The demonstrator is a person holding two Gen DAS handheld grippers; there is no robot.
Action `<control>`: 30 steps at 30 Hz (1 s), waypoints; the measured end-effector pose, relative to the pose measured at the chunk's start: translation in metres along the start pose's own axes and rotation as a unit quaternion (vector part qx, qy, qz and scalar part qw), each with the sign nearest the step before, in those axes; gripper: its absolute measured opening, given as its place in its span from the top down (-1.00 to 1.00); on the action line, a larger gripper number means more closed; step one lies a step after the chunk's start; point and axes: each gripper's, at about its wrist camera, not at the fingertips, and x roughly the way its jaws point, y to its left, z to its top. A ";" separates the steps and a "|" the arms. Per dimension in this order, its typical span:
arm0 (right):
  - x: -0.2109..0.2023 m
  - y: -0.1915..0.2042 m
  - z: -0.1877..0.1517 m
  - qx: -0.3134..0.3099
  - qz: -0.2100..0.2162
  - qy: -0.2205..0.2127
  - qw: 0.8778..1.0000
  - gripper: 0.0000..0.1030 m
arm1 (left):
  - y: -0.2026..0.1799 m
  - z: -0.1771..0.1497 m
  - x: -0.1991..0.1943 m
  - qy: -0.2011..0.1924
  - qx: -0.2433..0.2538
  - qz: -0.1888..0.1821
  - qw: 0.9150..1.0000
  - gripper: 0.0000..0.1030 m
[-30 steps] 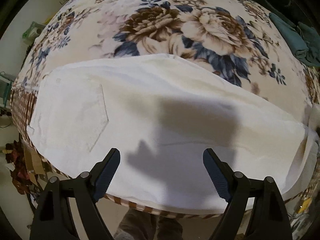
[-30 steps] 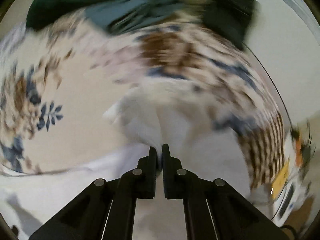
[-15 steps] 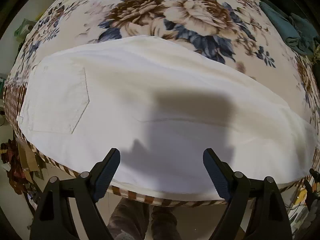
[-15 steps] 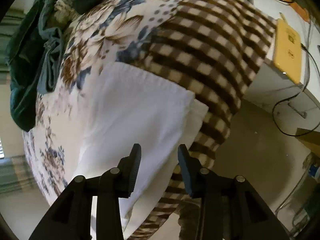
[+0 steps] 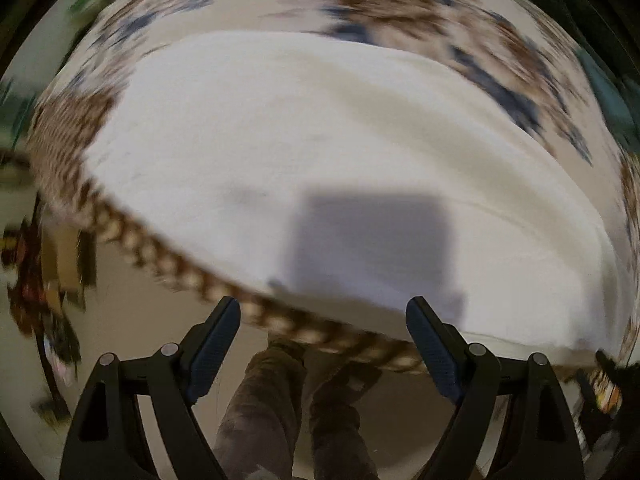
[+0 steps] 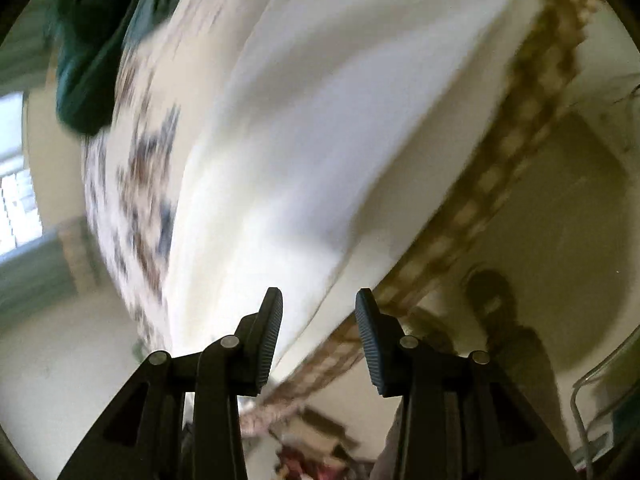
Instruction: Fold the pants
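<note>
Right hand-held gripper (image 6: 319, 312) released pants (image 6: 304, 128), now empty.

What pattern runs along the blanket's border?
Brown-and-cream checks along the blanket's border, clearest in the left wrist view.

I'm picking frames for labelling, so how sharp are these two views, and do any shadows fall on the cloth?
Left wrist view: motion-blurred floral blanket, the white folded pants softer but readable, a boxy dark shadow on them near the open left gripper. Right wrist view: heavily streaked, fisheye-bent; only the right gripper is sharp.
</note>
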 end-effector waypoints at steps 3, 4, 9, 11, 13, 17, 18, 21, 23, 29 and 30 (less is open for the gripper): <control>0.045 0.029 -0.034 -0.017 0.001 0.037 0.999 0.21 | 0.056 0.011 -0.004 -0.012 -0.060 0.007 0.998 -0.64; 0.054 0.035 -0.038 -0.017 0.001 0.044 0.999 0.21 | 0.078 0.017 -0.005 -0.017 -0.083 0.003 0.996 -0.64; 0.111 0.072 -0.083 -0.021 -0.012 0.069 0.997 0.21 | 0.163 0.050 0.007 -0.036 -0.171 -0.058 0.983 -0.63; 0.131 0.079 -0.100 -0.008 -0.016 0.066 0.998 0.21 | 0.193 0.063 0.018 -0.033 -0.204 -0.086 0.975 -0.63; 0.145 0.084 -0.110 -0.002 -0.020 0.058 0.998 0.21 | 0.213 0.074 0.030 -0.029 -0.226 -0.105 0.968 -0.52; 0.169 0.092 -0.126 0.008 -0.030 0.026 0.999 0.25 | 0.243 0.084 0.056 -0.010 -0.264 -0.152 0.952 0.43; 0.173 0.095 -0.125 0.008 -0.040 0.016 0.999 0.47 | 0.246 0.085 0.060 -0.008 -0.269 -0.161 0.950 0.47; 0.170 0.097 -0.134 0.010 -0.067 -0.013 0.998 0.94 | 0.241 0.079 0.050 -0.033 -0.256 -0.172 0.951 0.68; 0.163 0.100 -0.146 -0.002 -0.073 -0.027 0.997 0.94 | 0.242 0.080 0.038 -0.052 -0.237 -0.179 0.954 0.72; 0.147 0.116 -0.160 -0.034 -0.092 -0.031 0.995 0.95 | 0.258 0.083 0.025 -0.061 -0.217 -0.198 0.954 0.73; 0.149 0.115 -0.162 -0.036 -0.101 -0.026 0.994 0.95 | 0.260 0.083 0.030 -0.055 -0.216 -0.194 0.955 0.73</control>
